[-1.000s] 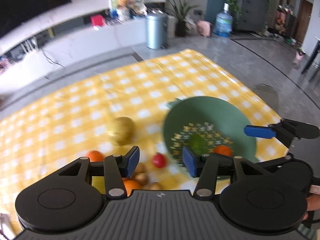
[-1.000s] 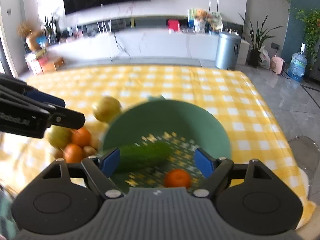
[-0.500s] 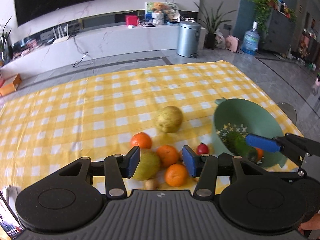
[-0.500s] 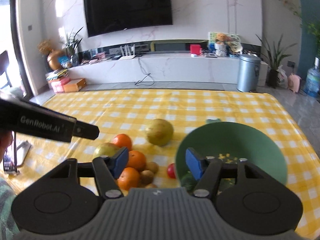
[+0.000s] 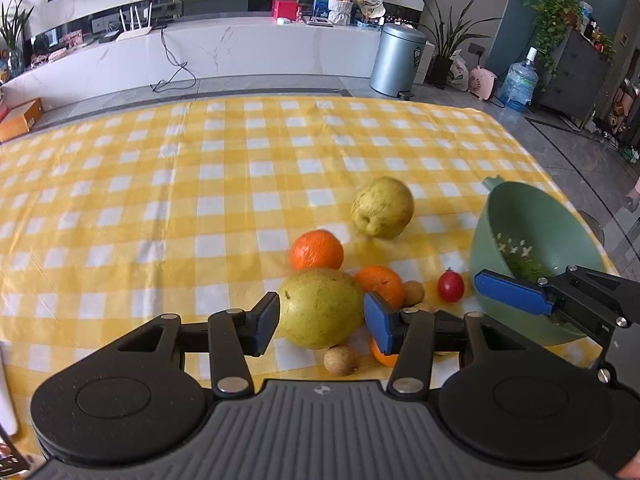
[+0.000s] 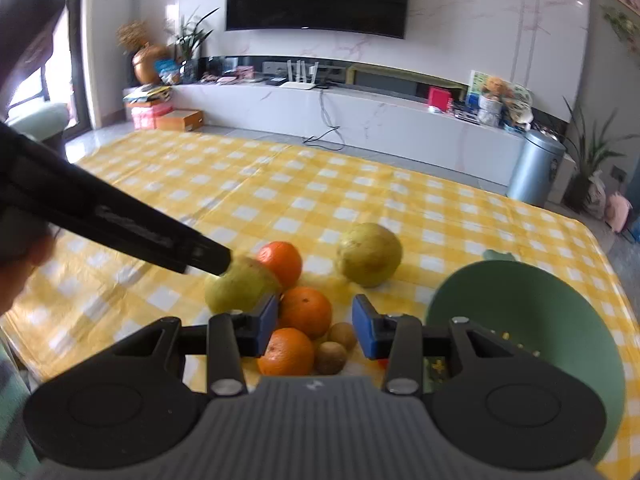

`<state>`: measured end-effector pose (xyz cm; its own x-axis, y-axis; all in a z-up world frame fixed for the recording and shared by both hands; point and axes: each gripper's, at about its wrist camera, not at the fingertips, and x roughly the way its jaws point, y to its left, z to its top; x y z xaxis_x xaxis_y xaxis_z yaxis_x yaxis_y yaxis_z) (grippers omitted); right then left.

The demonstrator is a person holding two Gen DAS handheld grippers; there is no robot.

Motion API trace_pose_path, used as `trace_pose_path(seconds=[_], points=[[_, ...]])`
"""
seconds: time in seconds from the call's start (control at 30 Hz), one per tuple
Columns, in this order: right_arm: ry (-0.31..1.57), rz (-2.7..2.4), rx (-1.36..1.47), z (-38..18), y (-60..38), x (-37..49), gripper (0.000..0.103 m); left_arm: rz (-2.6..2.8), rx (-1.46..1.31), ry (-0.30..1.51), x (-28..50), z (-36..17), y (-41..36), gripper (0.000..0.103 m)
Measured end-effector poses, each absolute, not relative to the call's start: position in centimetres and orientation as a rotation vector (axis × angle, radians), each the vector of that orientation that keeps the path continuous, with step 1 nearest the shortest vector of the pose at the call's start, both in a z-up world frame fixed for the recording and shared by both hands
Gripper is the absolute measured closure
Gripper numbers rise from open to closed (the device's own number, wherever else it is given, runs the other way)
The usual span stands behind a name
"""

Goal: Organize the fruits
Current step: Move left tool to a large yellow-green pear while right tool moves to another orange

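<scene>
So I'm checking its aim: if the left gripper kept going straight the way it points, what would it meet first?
Most likely the large yellow-green pear-like fruit, which sits between the open left gripper fingers; depth is uncertain.

Both grippers were matte black: ribbed grey housing, two round discs, silver screws on the linkage arms. The left gripper (image 5: 322, 322) wore blue-padded fingers (image 5: 378, 322), and the right gripper (image 6: 315, 326) matched, fingers (image 6: 365, 330) blue too.

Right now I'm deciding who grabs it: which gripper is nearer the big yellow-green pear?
Left. The left gripper has its open jaws at either side of the pear. The right gripper, jaws just closing and empty, is over the oranges beside it.
</scene>
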<state>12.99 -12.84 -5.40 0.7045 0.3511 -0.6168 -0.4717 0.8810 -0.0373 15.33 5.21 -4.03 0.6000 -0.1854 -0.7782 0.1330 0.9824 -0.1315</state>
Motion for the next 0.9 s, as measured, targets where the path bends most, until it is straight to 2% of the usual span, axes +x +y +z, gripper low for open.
trace_pose_path(seconds=[0.13, 0.23, 0.4, 0.9], points=[[0.663, 0.480, -0.215, -7.0, -12.2, 13.0, 0.064, -0.190, -0.077, 0.906, 15.3, -5.7, 5.4, 0.044], [0.690, 0.468, -0.201, -8.1, -12.0, 13.4, 0.064, -0.201, -0.096, 0.876, 15.0, -6.4, 5.6, 0.035], [0.740, 0.469, -0.175, -9.2, -11.8, 14.1, 0.064, -0.221, -0.119, 0.865, 15.1, -7.3, 5.7, 0.027], [0.777, 0.505, -0.150, -10.4, -11.4, 15.1, 0.060, -0.197, -0.107, 0.870, 17.0, -9.2, 5.0, 0.019]])
